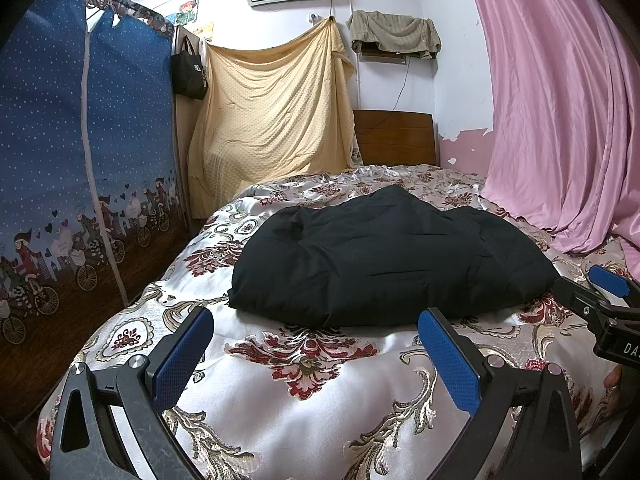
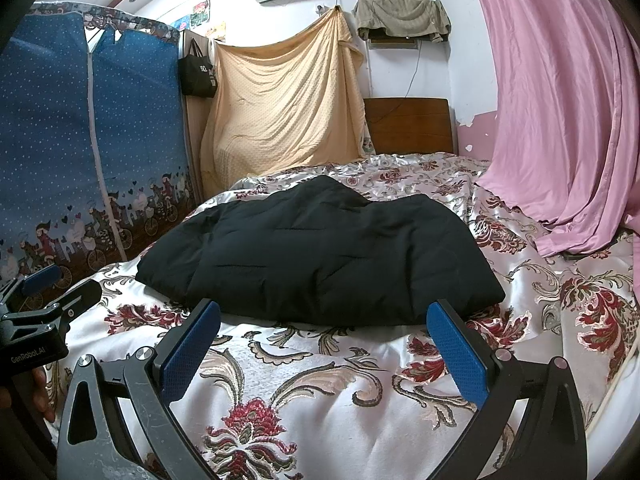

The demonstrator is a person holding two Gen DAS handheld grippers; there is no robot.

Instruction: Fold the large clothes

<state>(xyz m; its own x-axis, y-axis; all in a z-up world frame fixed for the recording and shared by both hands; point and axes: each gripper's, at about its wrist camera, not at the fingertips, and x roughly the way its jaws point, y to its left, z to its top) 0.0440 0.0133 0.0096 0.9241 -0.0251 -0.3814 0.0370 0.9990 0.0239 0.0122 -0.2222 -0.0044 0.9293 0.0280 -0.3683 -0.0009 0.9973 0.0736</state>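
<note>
A black padded garment (image 1: 384,260) lies folded into a thick bundle on the floral satin bedspread (image 1: 312,392); it also shows in the right wrist view (image 2: 320,256). My left gripper (image 1: 316,320) is open and empty, just short of the bundle's near edge. My right gripper (image 2: 324,312) is open and empty, also just short of the near edge. The right gripper shows at the right edge of the left wrist view (image 1: 600,292). The left gripper shows at the left edge of the right wrist view (image 2: 52,292).
A blue fabric wardrobe (image 1: 72,152) stands along the bed's left side. A pink curtain (image 1: 560,100) hangs on the right and drapes onto the bed. A yellow sheet (image 1: 272,108) and a wooden headboard (image 1: 394,136) stand at the far end.
</note>
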